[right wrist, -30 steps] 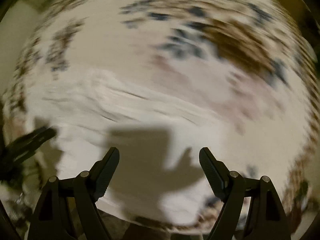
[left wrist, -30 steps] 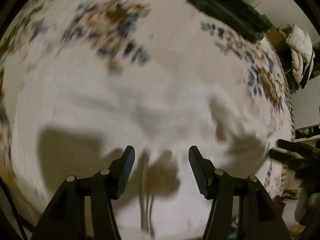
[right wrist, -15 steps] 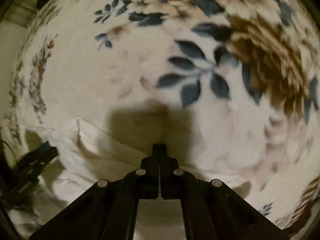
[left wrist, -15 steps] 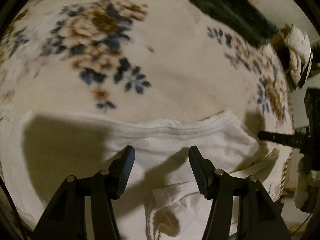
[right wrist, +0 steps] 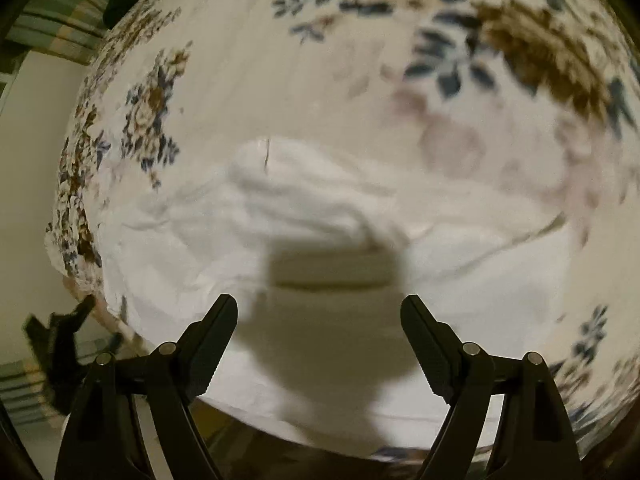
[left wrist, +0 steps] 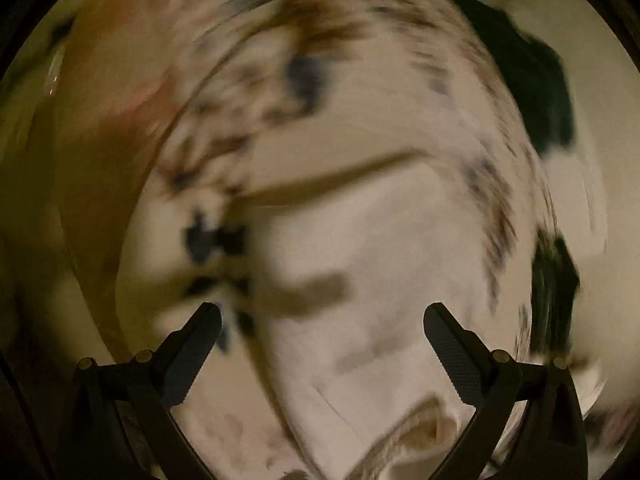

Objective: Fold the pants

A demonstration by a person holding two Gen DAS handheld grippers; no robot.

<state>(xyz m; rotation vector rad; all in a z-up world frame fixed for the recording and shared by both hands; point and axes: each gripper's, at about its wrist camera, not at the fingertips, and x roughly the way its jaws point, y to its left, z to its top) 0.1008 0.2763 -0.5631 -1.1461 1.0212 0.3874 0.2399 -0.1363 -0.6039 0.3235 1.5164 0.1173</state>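
Observation:
The white pants (right wrist: 304, 224) lie bunched and partly folded on a floral blanket (right wrist: 360, 60) over a bed. In the right wrist view my right gripper (right wrist: 319, 312) is open and empty, above the near edge of the pants. In the left wrist view, which is blurred by motion, the pants (left wrist: 380, 272) lie under and ahead of my left gripper (left wrist: 322, 320), which is wide open and empty. A fold with a cuff-like opening (left wrist: 424, 428) shows near the bottom of that view.
A dark garment (left wrist: 528, 72) lies at the far edge of the bed. A striped cloth (right wrist: 52, 20) shows at top left of the right wrist view. The other gripper (right wrist: 60, 344) shows dark at the left edge. The bed edge (right wrist: 240, 412) is close below.
The right gripper has opened from shut and pulled back above the pants. The left gripper has opened wider and swung fast, blurring its view.

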